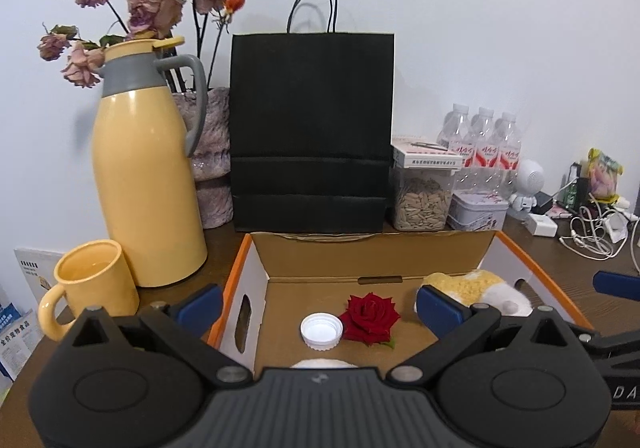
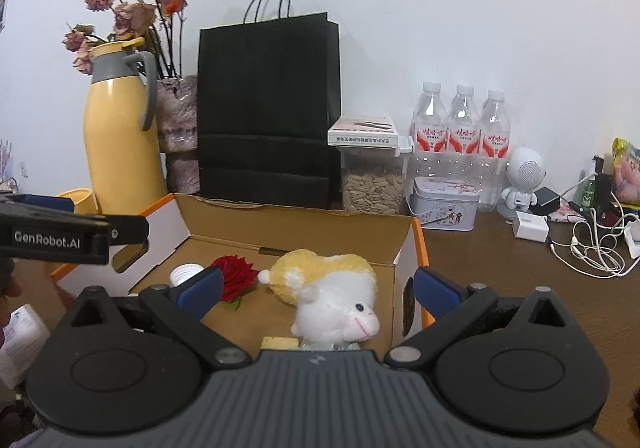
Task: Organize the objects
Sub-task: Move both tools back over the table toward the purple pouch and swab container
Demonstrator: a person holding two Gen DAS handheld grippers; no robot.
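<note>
1. Both grippers, left (image 1: 320,306) and right (image 2: 318,288), hang spread wide and empty over the box (image 2: 404,244).
2. The plush (image 2: 332,288), rose (image 1: 370,314) and cap (image 1: 321,330) lie inside it; a drop looks just finished.
3. Next: fetch another item from the worktop (image 2: 520,288).
4. Box walls and the bag (image 1: 312,128) hem the back; open room lies right.

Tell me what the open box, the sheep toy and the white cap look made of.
Box: corrugated cardboard, matte brown inside, white outside with orange edges, folded flaps. Sheep toy: soft plush fabric, fuzzy white and yellow pile. White cap: probably moulded plastic, smooth with a slight sheen and a ribbed rim.
</note>
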